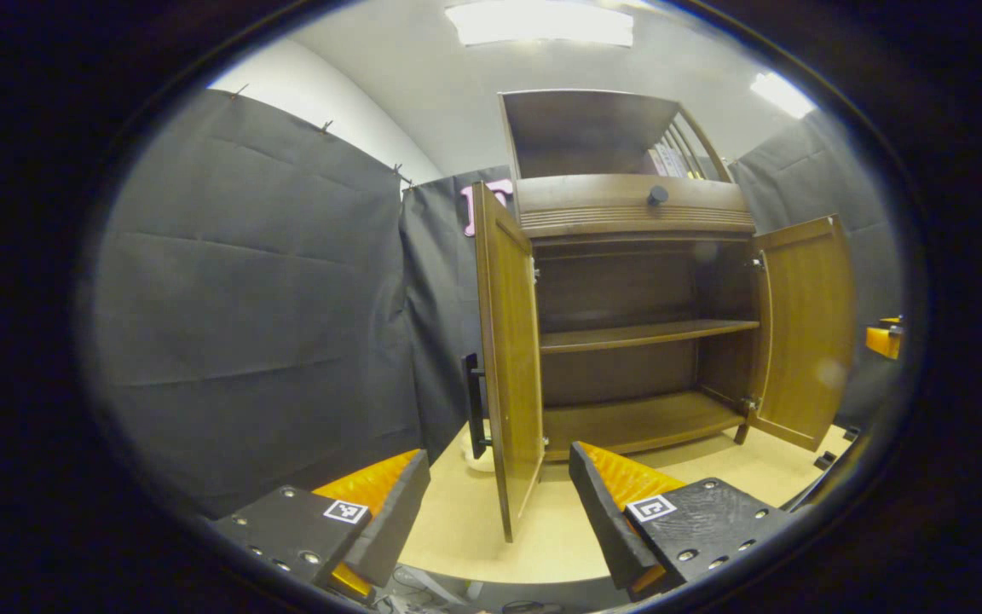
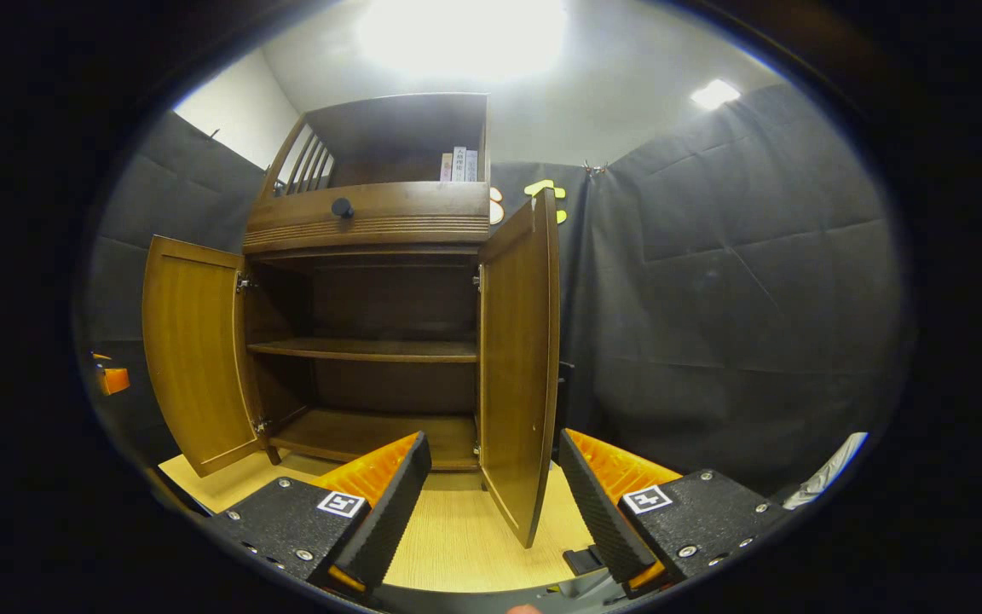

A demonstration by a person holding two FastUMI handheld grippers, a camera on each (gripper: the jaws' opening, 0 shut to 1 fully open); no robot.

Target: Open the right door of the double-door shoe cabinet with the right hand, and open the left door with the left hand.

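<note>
The brown wooden shoe cabinet [image 1: 636, 217] stands with both doors swung wide, baring two empty shelves. In the left gripper view the left door [image 1: 510, 358] juts edge-on toward me, its black handle [image 1: 475, 405] on the outer face. My left gripper [image 1: 495, 512] is open; the door's lower corner hangs between the fingers, touching neither. The right door [image 1: 802, 328] stands open farther off. In the right gripper view the right door [image 2: 521, 358] points at me edge-on, and my right gripper [image 2: 491, 503] is open astride its bottom corner, apart from it. The left door [image 2: 193, 358] is open too.
A drawer with a black knob [image 2: 343, 207] tops the doors, with books [image 2: 459, 164] in the open hutch above. Black cloth walls flank the cabinet closely on both sides. The cabinet rests on a pale wooden floor [image 1: 474, 529]. Each view catches the other gripper's orange body [image 1: 883, 339] [image 2: 112, 379] beyond the far door.
</note>
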